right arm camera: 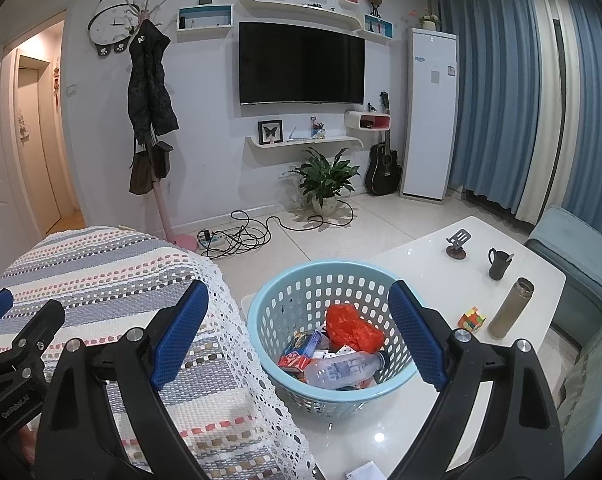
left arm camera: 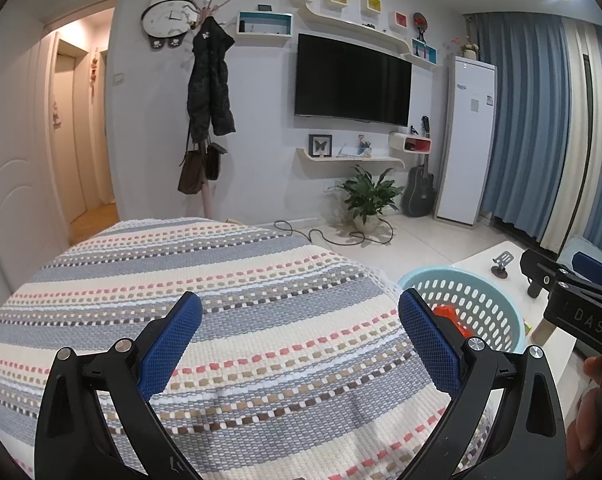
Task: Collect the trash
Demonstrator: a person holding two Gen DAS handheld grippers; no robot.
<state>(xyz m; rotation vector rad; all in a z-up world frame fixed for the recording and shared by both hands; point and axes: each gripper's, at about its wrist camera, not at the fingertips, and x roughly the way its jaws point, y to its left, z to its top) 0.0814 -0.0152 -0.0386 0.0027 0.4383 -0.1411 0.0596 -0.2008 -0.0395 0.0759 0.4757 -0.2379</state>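
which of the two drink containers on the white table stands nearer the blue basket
The tall brown flask, upright beside the colourful cube. The dark mug sits farther back on the table from the basket.

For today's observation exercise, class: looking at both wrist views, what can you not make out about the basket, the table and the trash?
- Basket bottom, right wrist view: covered by the plastic bottle and orange bag.
- Basket in left wrist view: mostly behind the left claw.
- White paper on the table, right wrist view: cut off by the lower edge.
- Carton print: too small to read.
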